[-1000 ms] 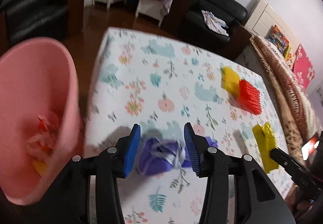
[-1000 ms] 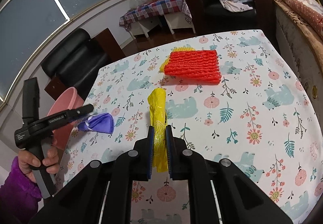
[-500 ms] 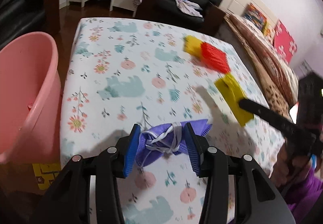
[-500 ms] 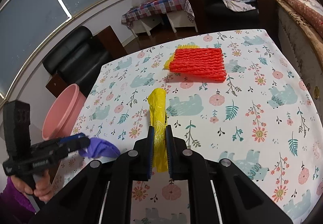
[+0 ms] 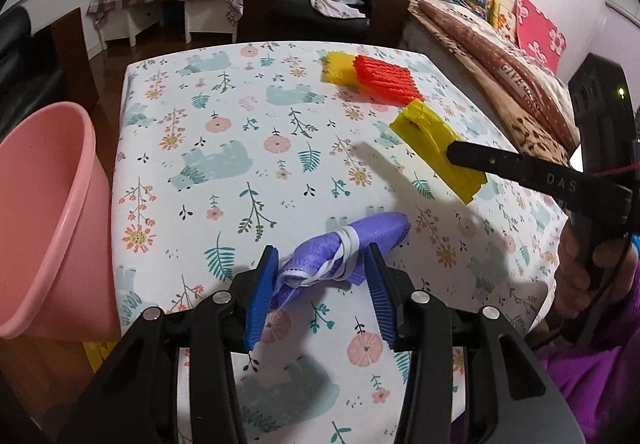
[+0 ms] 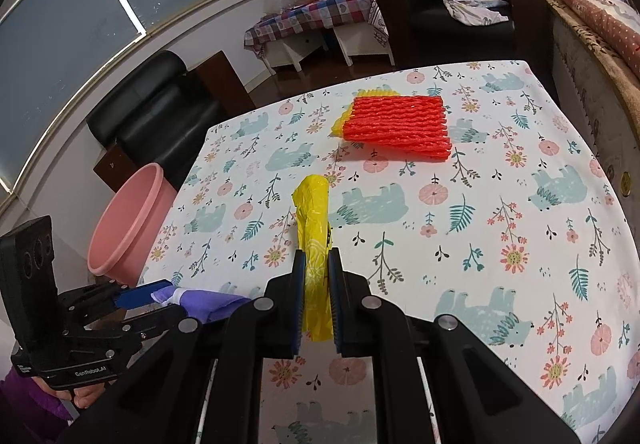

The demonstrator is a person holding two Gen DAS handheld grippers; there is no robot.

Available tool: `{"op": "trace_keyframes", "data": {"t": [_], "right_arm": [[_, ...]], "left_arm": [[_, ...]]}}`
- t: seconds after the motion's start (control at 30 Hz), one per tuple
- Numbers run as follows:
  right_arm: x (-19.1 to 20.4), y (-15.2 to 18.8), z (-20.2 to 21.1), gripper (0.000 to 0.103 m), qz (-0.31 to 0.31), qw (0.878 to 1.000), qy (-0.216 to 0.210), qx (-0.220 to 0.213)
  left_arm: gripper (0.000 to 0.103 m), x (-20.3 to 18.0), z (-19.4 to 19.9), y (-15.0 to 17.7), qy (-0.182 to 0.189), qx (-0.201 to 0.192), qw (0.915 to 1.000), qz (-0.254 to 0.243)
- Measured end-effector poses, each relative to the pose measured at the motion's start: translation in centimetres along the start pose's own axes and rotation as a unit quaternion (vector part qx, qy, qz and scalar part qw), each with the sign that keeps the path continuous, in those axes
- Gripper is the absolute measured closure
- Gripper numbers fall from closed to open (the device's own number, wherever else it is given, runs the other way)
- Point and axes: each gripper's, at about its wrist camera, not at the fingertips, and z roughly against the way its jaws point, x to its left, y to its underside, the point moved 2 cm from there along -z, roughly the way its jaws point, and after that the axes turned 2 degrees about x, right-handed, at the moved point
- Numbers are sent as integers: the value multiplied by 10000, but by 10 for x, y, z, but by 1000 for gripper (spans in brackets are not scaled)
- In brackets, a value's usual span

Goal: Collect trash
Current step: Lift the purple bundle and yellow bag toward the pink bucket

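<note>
My left gripper [image 5: 320, 284] has its blue pads around a crumpled purple face mask [image 5: 344, 248] with white straps, near the table's front edge; the left pad touches it, a gap shows at the right pad. The mask also shows in the right wrist view [image 6: 208, 302]. My right gripper [image 6: 316, 296] is shut on a yellow plastic bag [image 6: 314, 219] and holds it above the table; it shows in the left wrist view [image 5: 436, 143] too. A pink bin [image 5: 44, 211] stands beside the table's left edge [image 6: 128, 219].
A red foam net [image 6: 400, 121] lies on a yellow one [image 5: 338, 65] at the far side of the floral tablecloth [image 5: 224, 147]. Black armchairs, a checked side table and a bed surround the table.
My left gripper with the mask has swung away from the pink bin toward the table's near edge. The right gripper still holds the yellow bag, almost unmoved.
</note>
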Motion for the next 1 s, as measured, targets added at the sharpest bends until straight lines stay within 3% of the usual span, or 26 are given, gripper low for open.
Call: {"op": "trace_keyframes", "data": {"t": [0.07, 0.2, 0.53, 0.6, 1.0], "right_arm": [[0, 0, 1, 92, -5, 10000, 8, -1], [1, 0, 1, 92, -22, 10000, 9, 9], [5, 0, 0, 92, 41, 10000, 5, 35], [6, 0, 1, 92, 50, 10000, 14, 27], [20, -4, 0, 92, 218, 9997, -72, -3]], "left_arm": [[59, -2, 1, 1, -7, 20, 9999, -133], [74, -11, 5, 4, 122, 63, 9992, -377], [75, -18, -3, 5, -105, 40, 9981, -610], [83, -19, -3, 6, -133, 14, 9978, -645], [87, -4, 20, -4, -255, -640, 9976, -91]]}}
